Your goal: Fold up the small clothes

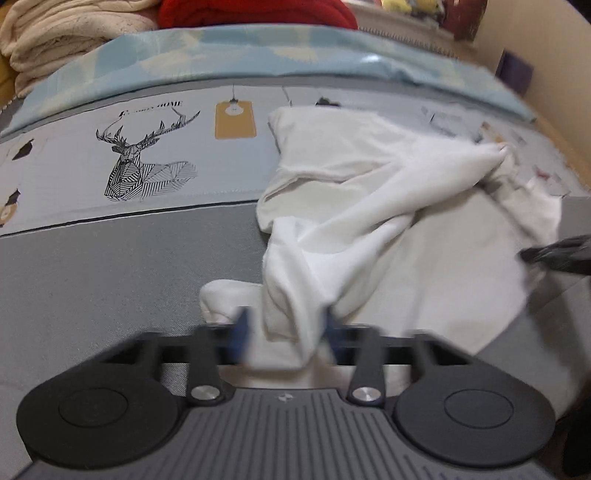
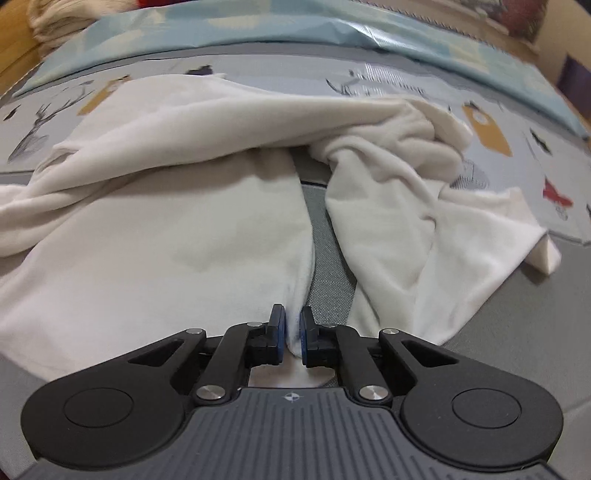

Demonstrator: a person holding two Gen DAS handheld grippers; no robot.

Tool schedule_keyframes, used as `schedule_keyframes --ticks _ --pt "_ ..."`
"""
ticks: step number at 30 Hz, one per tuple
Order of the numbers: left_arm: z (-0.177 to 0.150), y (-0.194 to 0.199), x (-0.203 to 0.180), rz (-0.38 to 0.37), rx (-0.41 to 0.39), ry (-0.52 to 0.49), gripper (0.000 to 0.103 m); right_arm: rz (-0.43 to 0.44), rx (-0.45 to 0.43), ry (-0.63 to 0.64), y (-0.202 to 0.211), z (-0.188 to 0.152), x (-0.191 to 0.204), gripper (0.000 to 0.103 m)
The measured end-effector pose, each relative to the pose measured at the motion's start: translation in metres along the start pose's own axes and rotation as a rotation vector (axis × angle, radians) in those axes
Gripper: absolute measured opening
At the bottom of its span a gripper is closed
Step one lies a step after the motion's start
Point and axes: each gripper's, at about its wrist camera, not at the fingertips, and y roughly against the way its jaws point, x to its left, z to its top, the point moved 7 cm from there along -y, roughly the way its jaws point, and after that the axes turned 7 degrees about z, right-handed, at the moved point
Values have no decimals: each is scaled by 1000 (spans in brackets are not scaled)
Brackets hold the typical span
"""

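White cloth dominates both wrist views: a small white garment (image 2: 177,206) is spread, crumpled, across a grey bed cover (image 1: 110,266) printed with a line-drawn stag (image 1: 144,158) and mustard-yellow tags. In the left wrist view, the left gripper (image 1: 284,332) is seen at the bottom of the frame with its blue-padded fingers (image 1: 242,328) set narrowly around a bunched, twisted fold of the garment (image 1: 369,206); the fingers are blurred, yet the cloth is plainly gathered between them and drawn up toward the camera. At the right edge of that view a dark part of the right gripper (image 1: 554,254) is glimpsed over the cloth. In the right wrist view, the right gripper (image 2: 291,332) is shown nearly closed, an edge of the garment being pinched between its blue pads (image 2: 281,330), next to a gap where the grey cover is exposed between two panels of cloth. A knotted, rumpled bunch is seen at the garment's far right. Behind the cover, a pale blue bedsheet (image 1: 258,51), cream blankets (image 1: 62,33) and a red blanket (image 1: 255,13) are piled.
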Motion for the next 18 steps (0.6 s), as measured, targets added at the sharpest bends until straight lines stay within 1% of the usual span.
schedule_keyframes --ticks 1,2,4,5,8,9,10,12,14,15,16,17,18 --pt "2 -1 1 4 3 11 10 7 -6 0 5 0 0 6" --pt "5 0 2 5 -9 27 8 15 -25 -11 13 1 -3 6" --pt "15 12 7 9 -70 71 6 27 -85 -57 36 6 -15 5" --pt "19 20 10 -4 -97 102 5 22 -114 -83 48 8 -22 5" --pt "32 46 13 -78 -159 198 3 -2 -206 -168 96 6 -52 4" --pt "35 57 14 -102 -179 223 0 -5 -228 -206 113 1 -63 4" --pt "37 69 17 -125 -202 245 0 -1 -243 -240 130 -6 -74 4" --pt "39 99 24 -188 -256 291 0 21 -270 -278 160 -19 -91 4" --pt "36 120 32 -241 -286 336 0 61 -308 -301 190 -36 -104 4" --pt "30 123 33 -266 -267 359 0 113 -329 -320 203 -45 -110 4" --pt "24 118 31 -289 -217 375 0 195 -334 -340 213 -56 -113 4" --pt "18 106 25 -302 -138 373 0 243 -322 -344 216 -65 -116 4" --pt "11 94 17 -295 -65 343 0 239 -292 -333 214 -73 -118 4"
